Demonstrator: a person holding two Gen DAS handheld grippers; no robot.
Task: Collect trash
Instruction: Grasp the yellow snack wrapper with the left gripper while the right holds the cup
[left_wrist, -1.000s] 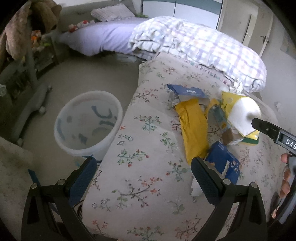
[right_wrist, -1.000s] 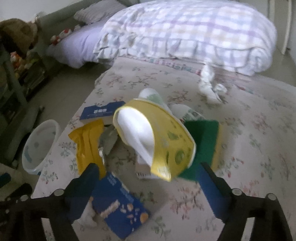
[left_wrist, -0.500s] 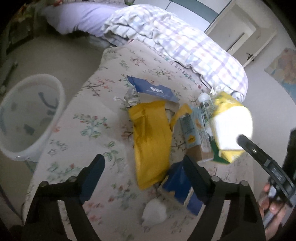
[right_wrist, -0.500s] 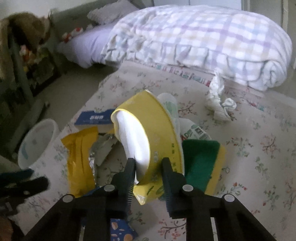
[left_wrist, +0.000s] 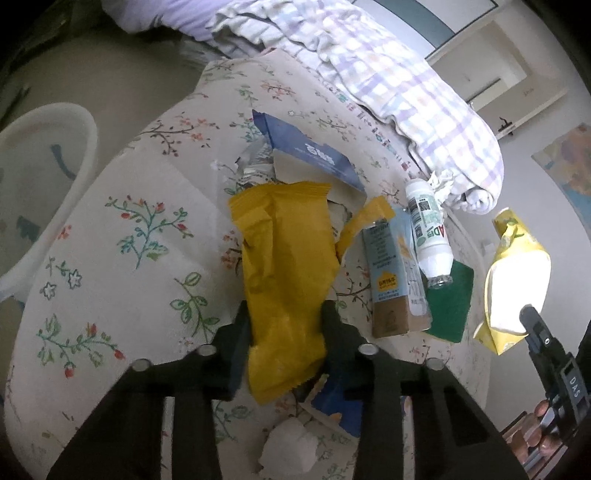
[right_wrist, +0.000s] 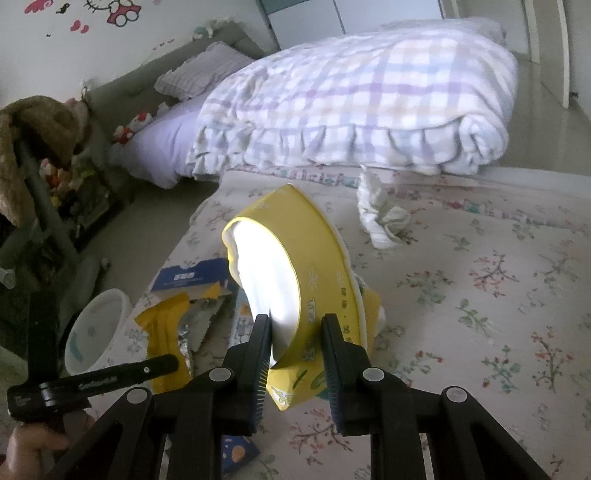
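My left gripper (left_wrist: 284, 317) is shut on a yellow snack wrapper (left_wrist: 284, 254) that lies on the floral bed cover (left_wrist: 147, 229). My right gripper (right_wrist: 295, 332) is shut on a yellow tissue pack (right_wrist: 291, 273) and holds it above the bed; it also shows in the left wrist view (left_wrist: 513, 284). Other trash lies beside the wrapper: a blue box (left_wrist: 310, 151), a light blue carton (left_wrist: 388, 273), a white bottle (left_wrist: 428, 229), a green sponge (left_wrist: 450, 306), a crumpled white tissue (left_wrist: 291, 446) and a blue cracker pack (left_wrist: 340, 406).
A white bin stands on the floor left of the bed (left_wrist: 40, 177), also in the right wrist view (right_wrist: 96, 332). A folded plaid quilt (right_wrist: 354, 103) lies at the far end. A knotted white cloth (right_wrist: 380, 218) lies near it. A chair with a brown garment (right_wrist: 33, 147) stands left.
My left gripper moved forward over the bed and closed on the yellow wrapper. My right gripper closed on the tissue pack and lifted it.
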